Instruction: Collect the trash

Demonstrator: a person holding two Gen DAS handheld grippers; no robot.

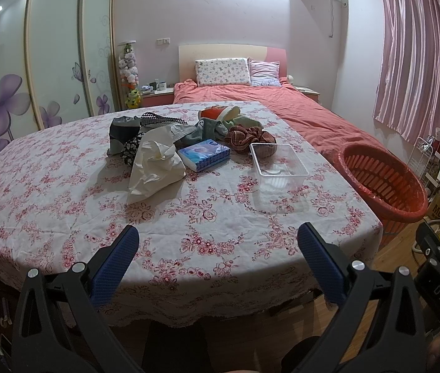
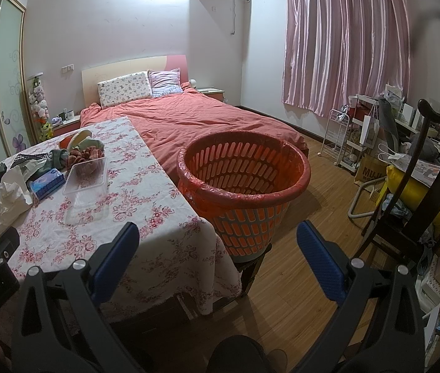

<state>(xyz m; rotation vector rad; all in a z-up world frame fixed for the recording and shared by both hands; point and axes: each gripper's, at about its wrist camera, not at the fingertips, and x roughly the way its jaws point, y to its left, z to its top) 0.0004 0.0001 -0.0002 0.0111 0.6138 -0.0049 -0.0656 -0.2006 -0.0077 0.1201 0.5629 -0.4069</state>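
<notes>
A home bedroom: made bed (image 2: 188, 118) with pillows (image 2: 125, 91), pink curtains (image 2: 344, 40), sliding wardrobe (image 1: 55, 46).

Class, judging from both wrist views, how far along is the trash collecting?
Nothing looks done: the orange slotted plastic basket appears empty. Nothing is in hand: left gripper and right gripper are open. Left on the floral tablecloth: crumpled white paper, clear plastic tray and the rest of the pile.

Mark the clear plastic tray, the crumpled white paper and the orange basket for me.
clear plastic tray (image 1: 278, 168), left wrist view, on its floor.
crumpled white paper (image 1: 154, 168), left wrist view, on its middle folds.
orange basket (image 2: 244, 186), right wrist view, on its near rim.
</notes>
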